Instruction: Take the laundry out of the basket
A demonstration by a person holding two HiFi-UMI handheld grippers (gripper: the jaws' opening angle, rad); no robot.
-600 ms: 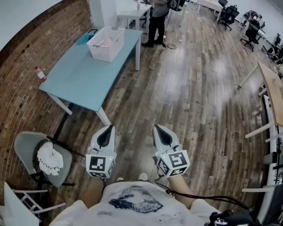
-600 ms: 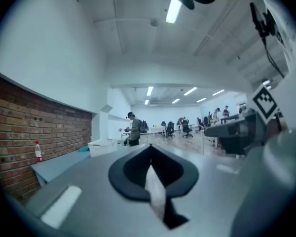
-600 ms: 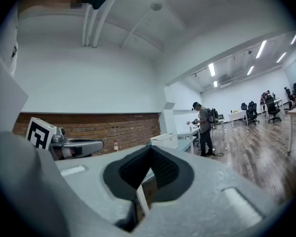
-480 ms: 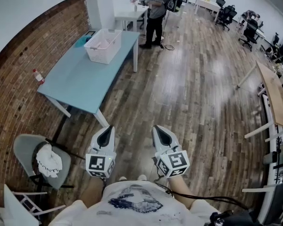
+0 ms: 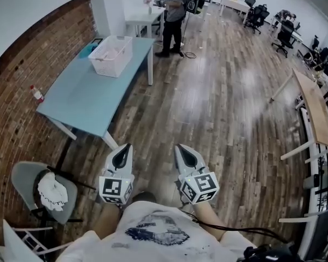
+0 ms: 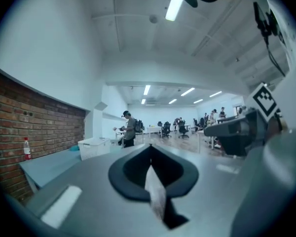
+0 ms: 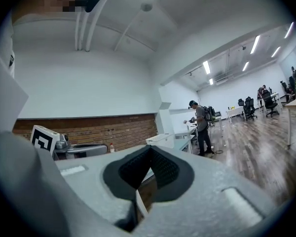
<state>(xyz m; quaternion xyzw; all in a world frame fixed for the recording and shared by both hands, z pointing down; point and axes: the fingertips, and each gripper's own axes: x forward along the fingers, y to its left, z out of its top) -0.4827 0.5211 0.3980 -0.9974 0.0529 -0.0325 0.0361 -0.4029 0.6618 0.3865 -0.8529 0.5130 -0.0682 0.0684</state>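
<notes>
- Left tool [image 5: 122, 156] and right tool [image 5: 188, 156]: both are held level and side by side, close in front of the wearer's body and above the wooden plank floor [image 5: 224, 108]. In each gripper view the jaws are seen pressed together, with nothing between them.
- White lattice-walled plastic laundry basket [image 5: 110, 55]: it is seen standing at the far end of the long light-blue counter [image 5: 71, 100], beside the red brick wall [image 5: 22, 64]. Its contents are too small to be made out.
- Progress: the task is judged to be at its very start. No garment is seen on the counter beside the basket and none is held, so the approach, the reach into the basket and every lift-out are left to be done.
- Relation: the basket lies well apart from both tools, ahead and to the left, with the near end of the counter between.
- Crumpled white cloth [image 5: 50, 192] on a grey chair [image 5: 23, 174]: it lies at the wearer's left; whether it belongs to the laundry cannot be told.
</notes>
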